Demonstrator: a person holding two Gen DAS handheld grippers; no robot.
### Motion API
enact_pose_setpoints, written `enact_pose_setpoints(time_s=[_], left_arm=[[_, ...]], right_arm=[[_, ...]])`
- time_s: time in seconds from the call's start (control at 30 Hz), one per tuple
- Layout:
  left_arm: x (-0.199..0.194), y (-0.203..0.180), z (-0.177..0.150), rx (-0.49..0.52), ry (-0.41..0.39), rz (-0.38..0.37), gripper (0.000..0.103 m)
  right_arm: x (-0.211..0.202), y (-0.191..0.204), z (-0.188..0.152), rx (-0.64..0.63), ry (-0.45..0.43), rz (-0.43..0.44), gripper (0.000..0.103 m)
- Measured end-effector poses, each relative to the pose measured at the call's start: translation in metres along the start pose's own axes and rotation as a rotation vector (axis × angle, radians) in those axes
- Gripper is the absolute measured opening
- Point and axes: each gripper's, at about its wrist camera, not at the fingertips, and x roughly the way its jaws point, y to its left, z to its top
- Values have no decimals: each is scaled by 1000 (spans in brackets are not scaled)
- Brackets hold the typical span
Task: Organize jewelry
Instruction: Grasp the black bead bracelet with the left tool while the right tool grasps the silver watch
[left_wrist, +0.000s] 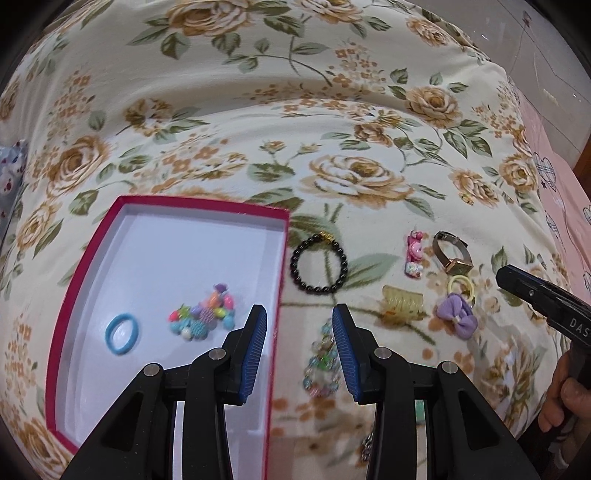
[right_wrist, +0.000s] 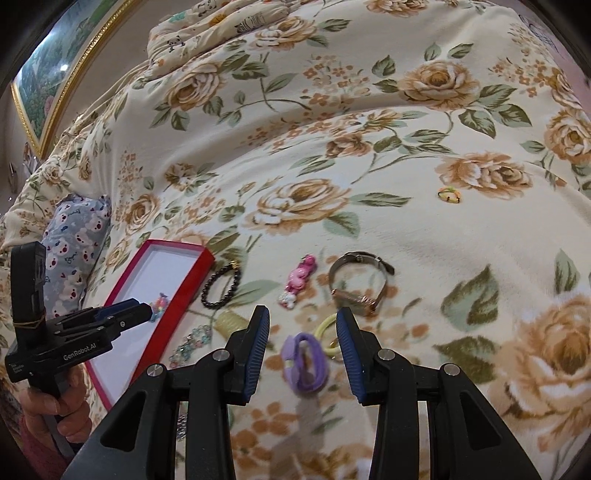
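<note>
A red box (left_wrist: 75, 280) with a white inside lies on the floral bedspread; it holds a blue hair ring (left_wrist: 122, 333) and a colourful bead bracelet (left_wrist: 205, 314). My left gripper (left_wrist: 300, 314) is open and empty over the box's right rim, next to a clear bead bracelet (left_wrist: 322, 365). A black bead bracelet (left_wrist: 319, 263), pink clip (left_wrist: 414, 258), watch (left_wrist: 452, 256), yellow claw clip (left_wrist: 402, 300) and purple bow tie (left_wrist: 457, 314) lie to the right. My right gripper (right_wrist: 302, 317) is open, its fingers either side of the purple bow (right_wrist: 304, 363).
A small yellow-green hair tie (right_wrist: 449, 194) lies apart, farther up the bedspread. A grey patterned pillow (right_wrist: 75, 236) sits left of the red box (right_wrist: 201, 264). A framed picture (right_wrist: 55, 70) hangs at the far left. Pink sheet (left_wrist: 569, 206) borders the right.
</note>
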Motion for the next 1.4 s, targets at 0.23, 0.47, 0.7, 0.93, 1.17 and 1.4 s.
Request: enact_pose_setpoints(time_s=[0.23, 0.47, 0.7, 0.93, 1.17, 1.4], left_arm=[[27, -12, 19, 29, 22, -21, 37], [63, -27, 40, 64, 60, -45, 37], [110, -41, 47, 90, 130, -25, 37], [136, -45, 46, 102, 155, -19, 12], [127, -44, 44, 88, 125, -77, 7], [84, -31, 37, 62, 60, -120, 7]], right_arm=[[19, -6, 12, -86, 40, -33, 39], [42, -9, 19, -177, 93, -44, 39], [67, -11, 17, -224, 148, -61, 38], [74, -17, 13, -230, 165, -84, 11], [58, -12, 17, -183, 115, -39, 7], [38, 4, 17, -143, 72, 24, 7]])
